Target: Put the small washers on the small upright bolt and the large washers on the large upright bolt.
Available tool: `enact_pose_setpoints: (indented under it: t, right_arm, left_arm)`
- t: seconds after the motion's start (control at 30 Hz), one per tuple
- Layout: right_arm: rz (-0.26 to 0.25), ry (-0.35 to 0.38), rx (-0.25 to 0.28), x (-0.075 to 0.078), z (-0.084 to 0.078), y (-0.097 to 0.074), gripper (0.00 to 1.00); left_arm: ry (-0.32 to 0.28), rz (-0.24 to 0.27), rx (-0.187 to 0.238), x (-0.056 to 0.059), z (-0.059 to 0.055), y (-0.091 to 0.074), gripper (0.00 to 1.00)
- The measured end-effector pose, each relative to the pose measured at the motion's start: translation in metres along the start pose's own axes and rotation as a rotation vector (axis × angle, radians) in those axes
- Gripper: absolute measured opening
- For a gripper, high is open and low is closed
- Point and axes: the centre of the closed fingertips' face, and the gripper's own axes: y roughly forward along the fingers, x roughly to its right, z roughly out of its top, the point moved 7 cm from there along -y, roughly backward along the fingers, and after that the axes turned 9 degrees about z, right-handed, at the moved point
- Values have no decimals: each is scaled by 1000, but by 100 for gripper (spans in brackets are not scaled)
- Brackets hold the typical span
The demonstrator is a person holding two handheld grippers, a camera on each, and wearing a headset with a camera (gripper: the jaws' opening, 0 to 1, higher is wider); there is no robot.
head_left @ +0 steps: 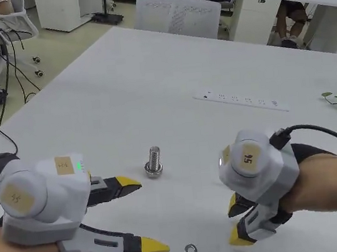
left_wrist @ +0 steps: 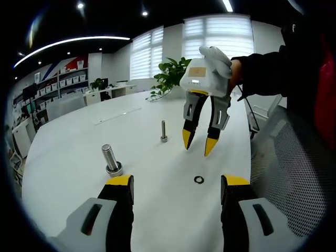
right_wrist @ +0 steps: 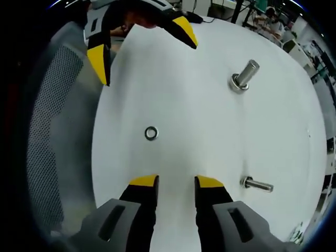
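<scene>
**Head view.** The left tool (head_left: 142, 218) sits at seven o'clock. Its yellow-tipped jaws are spread wide with nothing between them. The right tool (head_left: 236, 221) is at four o'clock, tips pointing down toward the white surface (head_left: 154, 92), jaws parted and empty. The large bolt (head_left: 153, 161) stands upright near the centre, between the two tools. A lone washer (head_left: 190, 251) lies flat at six o'clock, between the tips of the two tools and touching neither. A power strip (head_left: 240, 101) lies at one o'clock, well apart from the bolt.

**Left gripper view.** The left tool (left_wrist: 177, 184) rises from six o'clock, released. The washer (left_wrist: 199, 179) lies on the surface (left_wrist: 79, 142) between its tips, nearer the five o'clock jaw. The large bolt (left_wrist: 111, 159) stands at eight o'clock. The small bolt (left_wrist: 164, 131) stands upright near the centre. The right tool (left_wrist: 198, 142) hangs down from one o'clock, its tips just beside the small bolt on the three o'clock side.

**Right gripper view.** The right tool (right_wrist: 177, 184) rises from six o'clock, with a gap between its jaws that holds nothing. The washer (right_wrist: 151, 133) lies near the centre, ahead of the tips. The large bolt (right_wrist: 244, 76) is at two o'clock and the small bolt (right_wrist: 256, 184) at four o'clock. The left tool (right_wrist: 142, 47) reaches in at twelve o'clock, jaws wide.
</scene>
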Motion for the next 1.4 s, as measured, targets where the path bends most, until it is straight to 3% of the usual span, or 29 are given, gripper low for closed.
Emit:
enact_pose_setpoints:
  t: [0.8, 1.4]
  right_arm:
    - [51, -114, -1, -19, 44, 22, 27]
    - [71, -132, -30, -24, 47, 31, 26]
  left_arm:
    - [3, 11, 8, -1, -1, -4, 66]
    - [0, 22, 15, 1, 1, -11, 66]
